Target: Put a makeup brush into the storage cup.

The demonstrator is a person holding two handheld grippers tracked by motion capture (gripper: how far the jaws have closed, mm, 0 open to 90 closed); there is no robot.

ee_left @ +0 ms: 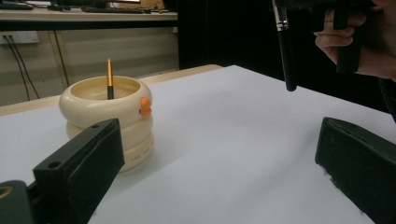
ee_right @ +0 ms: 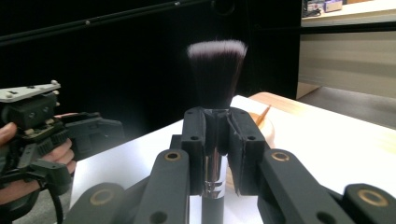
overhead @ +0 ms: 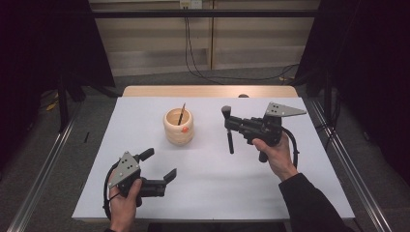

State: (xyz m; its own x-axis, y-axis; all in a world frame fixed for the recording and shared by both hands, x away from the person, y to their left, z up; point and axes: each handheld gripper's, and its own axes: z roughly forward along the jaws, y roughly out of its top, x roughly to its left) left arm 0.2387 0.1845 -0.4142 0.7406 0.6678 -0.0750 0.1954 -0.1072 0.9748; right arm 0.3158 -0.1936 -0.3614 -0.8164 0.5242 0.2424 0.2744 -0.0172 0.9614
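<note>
- The cream, ring-stacked wooden cup [overhead: 179,126] with a small orange knob [ee_left: 145,106] on its side stands upright on the white desk [overhead: 208,193].
- Inside it leans one thin brush with a gold-and-black handle [ee_left: 110,79].
- The right hand-held gripper [overhead: 230,124] is clenched on the ferrule of a black makeup brush with a dark bristle head [ee_right: 217,74], held upright above the desk to the right of the cup, its handle hanging free.
- The left hand-held gripper [overhead: 159,164] is released and holds nothing, low near the desk's front, well apart from the cup.
</note>
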